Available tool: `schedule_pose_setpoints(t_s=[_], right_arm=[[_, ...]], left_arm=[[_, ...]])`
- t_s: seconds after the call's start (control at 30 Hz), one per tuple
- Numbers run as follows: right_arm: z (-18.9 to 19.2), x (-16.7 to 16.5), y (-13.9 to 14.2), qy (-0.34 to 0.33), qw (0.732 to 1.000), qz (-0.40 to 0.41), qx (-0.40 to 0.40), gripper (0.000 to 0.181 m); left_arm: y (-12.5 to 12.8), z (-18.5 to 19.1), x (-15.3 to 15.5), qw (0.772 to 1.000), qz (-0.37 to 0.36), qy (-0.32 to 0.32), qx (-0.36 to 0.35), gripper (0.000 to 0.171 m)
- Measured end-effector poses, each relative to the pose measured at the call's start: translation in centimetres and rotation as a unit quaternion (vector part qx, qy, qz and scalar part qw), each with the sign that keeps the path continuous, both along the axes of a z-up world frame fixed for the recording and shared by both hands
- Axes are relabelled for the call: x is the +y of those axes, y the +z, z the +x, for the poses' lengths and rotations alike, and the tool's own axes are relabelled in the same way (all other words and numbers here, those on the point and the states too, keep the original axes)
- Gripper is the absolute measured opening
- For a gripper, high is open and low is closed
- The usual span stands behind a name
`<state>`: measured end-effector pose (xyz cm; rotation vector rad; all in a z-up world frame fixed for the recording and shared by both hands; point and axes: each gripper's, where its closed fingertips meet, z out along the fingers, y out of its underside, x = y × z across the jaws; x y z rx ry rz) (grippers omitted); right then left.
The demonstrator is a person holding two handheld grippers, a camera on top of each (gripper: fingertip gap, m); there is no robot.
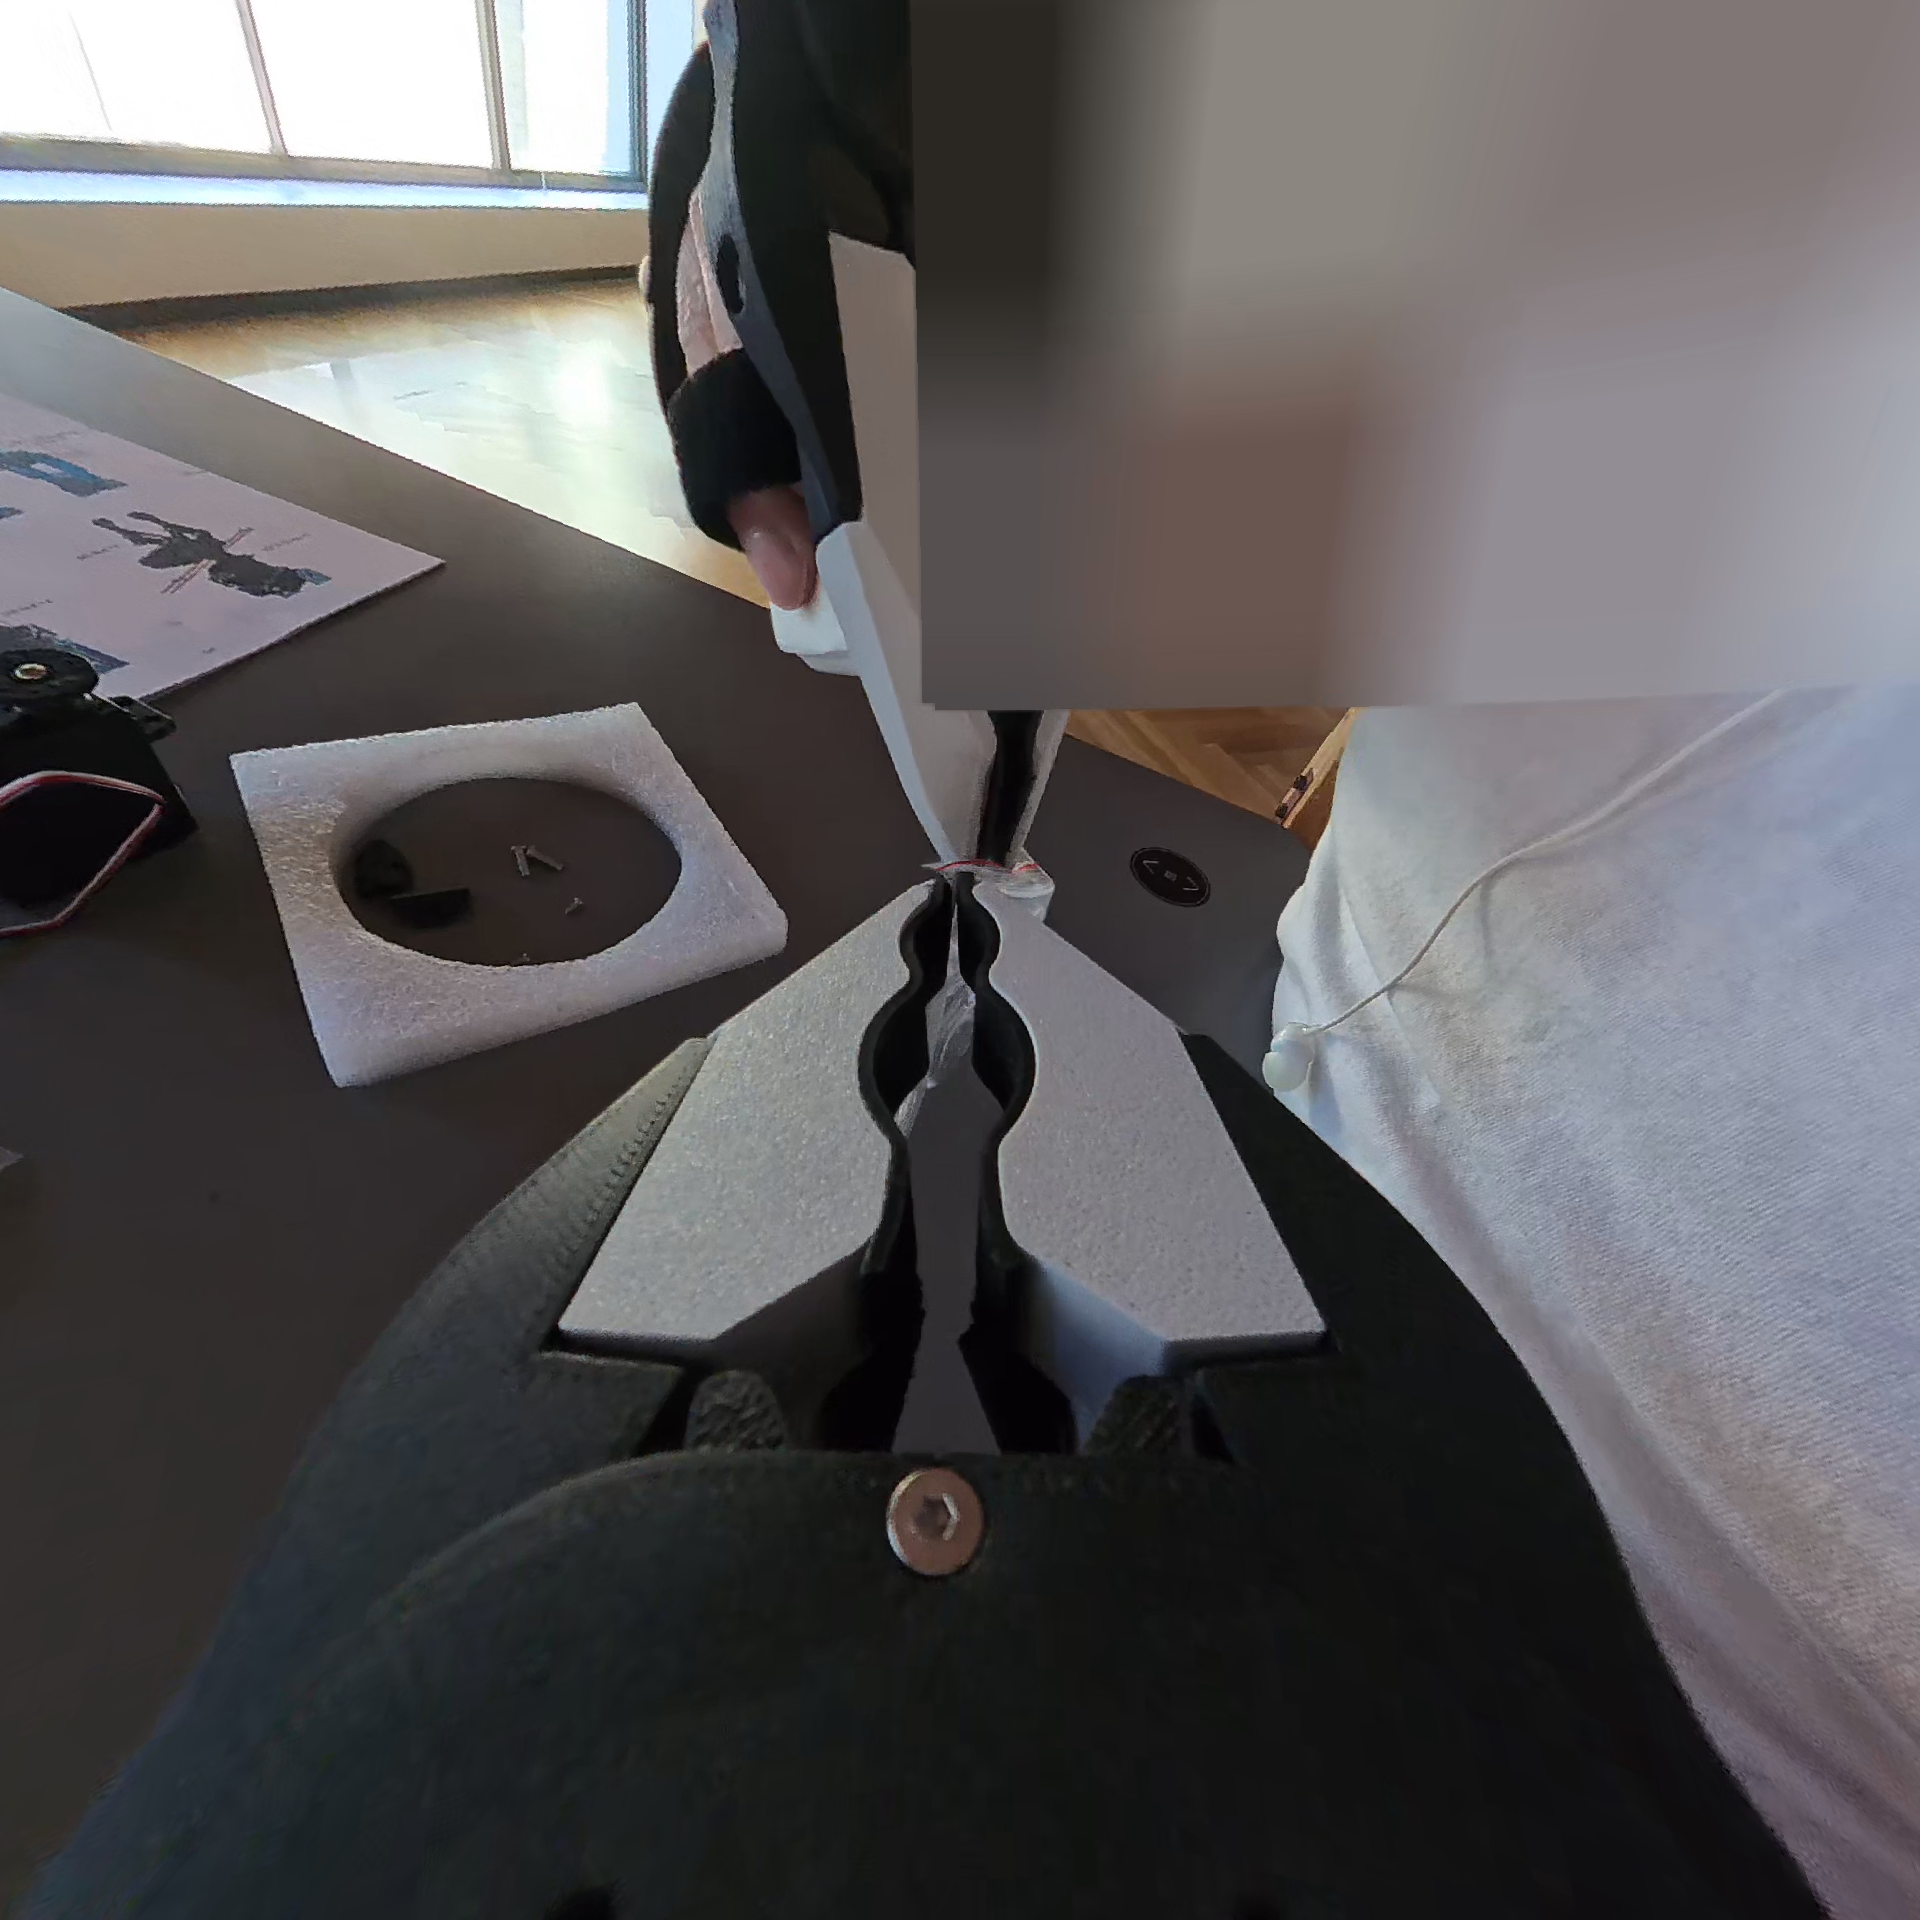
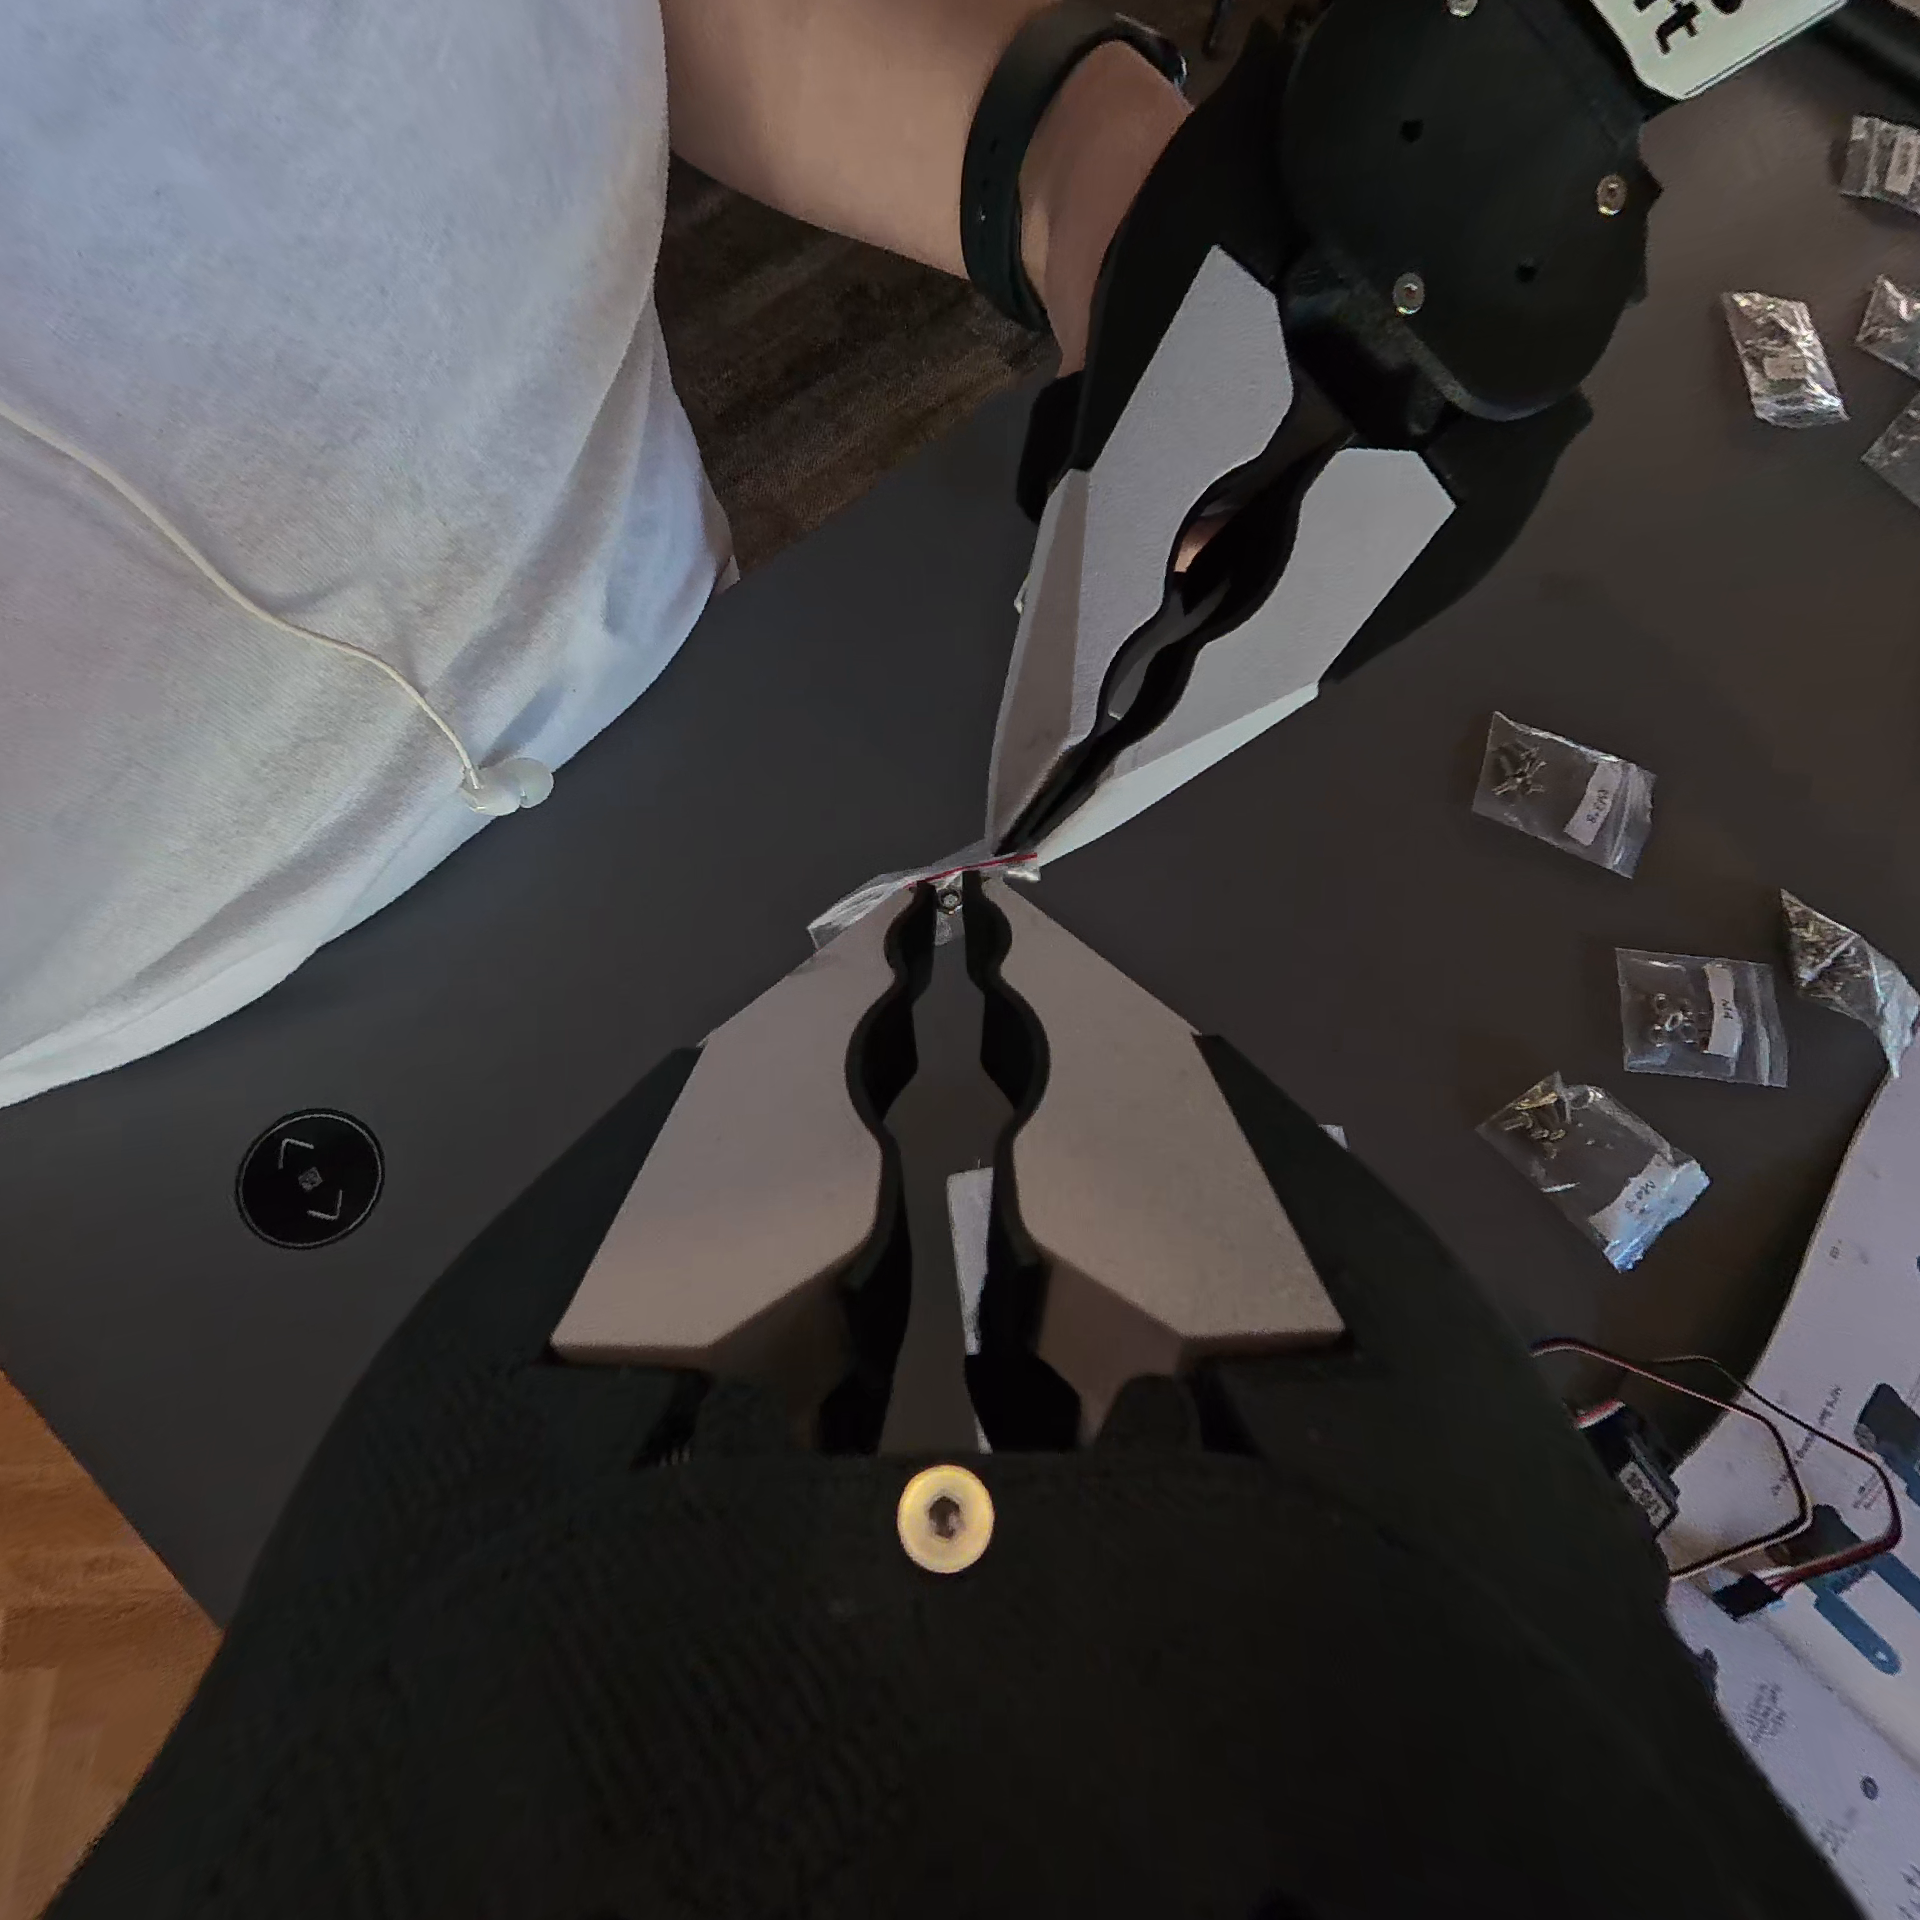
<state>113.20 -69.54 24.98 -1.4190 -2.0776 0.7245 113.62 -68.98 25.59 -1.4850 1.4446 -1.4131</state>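
Observation:
A small clear plastic zip bag [image 1: 1023, 883] with a red line along its top hangs in the air above the dark table [image 1: 260, 1195], pinched from two sides. My left gripper [image 1: 953, 899] is shut on its lower part; crumpled plastic shows between the jaws. My right gripper [image 1: 971, 857] comes down from above and is shut on the bag's top edge, tip to tip with the left. In the right wrist view, my right gripper [image 2: 943, 891] grips the bag [image 2: 857, 914], a small metal part shows inside it, and the left gripper [image 2: 1023, 836] meets it from the far side.
A white foam square [image 1: 499, 738] with a round hole holds screws and black parts. A black servo with wires [image 1: 62, 790] and a printed sheet [image 1: 208, 540] lie at left. Several small bags of screws [image 2: 1564, 795] lie on the table. A person in a white shirt [image 1: 1610, 1143] stands close.

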Motion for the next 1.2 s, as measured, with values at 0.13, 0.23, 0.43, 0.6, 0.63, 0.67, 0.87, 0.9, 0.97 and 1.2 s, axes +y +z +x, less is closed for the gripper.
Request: schedule_pose_setpoints(t_s=[0.13, 0.23, 0.43, 0.6, 0.63, 0.67, 0.87, 0.9, 0.97, 1.2], right_arm=[[0.0, -0.1, -0.1, -0.005, 1.000, -0.006, 0.006, 0.004], [-0.1, -0.3, 0.2, -0.008, 0.999, -0.023, 0.023, 0.004], [0.4, 0.1, -1.4, -0.027, 0.999, -0.044, 0.007, 0.004], [0.7, 0.2, -1.6, -0.035, 0.997, -0.066, 0.023, 0.004], [0.7, 0.2, -1.5, -0.036, 0.997, -0.069, 0.028, 0.004], [0.7, 0.4, -1.4, -0.042, 0.996, -0.070, 0.032, 0.004], [0.8, 1.5, -0.9, -0.097, 0.991, -0.059, 0.068, 0.004], [0.7, 1.7, -0.9, -0.112, 0.989, -0.056, 0.076, 0.004], [0.4, 1.7, -0.6, -0.136, 0.985, -0.056, 0.094, 0.004], [-1.8, 1.5, -0.3, -0.230, 0.957, -0.083, 0.155, 0.004]], left_arm=[[-0.3, 0.2, 0.1, 1.000, -0.008, 0.001, 0.011, 0.000], [-0.5, 0.4, 0.1, 1.000, -0.012, -0.001, 0.018, 0.000], [-1.0, 0.9, -0.2, 1.000, -0.010, -0.006, 0.026, 0.000], [-0.6, 1.0, -0.1, 1.000, -0.001, 0.000, 0.014, 0.000], [-0.6, 0.9, -0.2, 1.000, -0.001, 0.001, 0.015, 0.000], [-0.7, 0.9, -0.1, 1.000, -0.001, 0.002, 0.017, 0.000], [-0.6, -0.3, 0.9, 0.999, 0.004, 0.040, 0.019, 0.000], [-0.6, -0.6, 1.1, 0.998, 0.013, 0.052, 0.016, 0.000], [-0.5, -1.4, 1.7, 0.996, 0.041, 0.081, 0.015, 0.000], [-0.2, -5.0, 4.0, 0.970, 0.129, 0.207, 0.022, 0.000]])
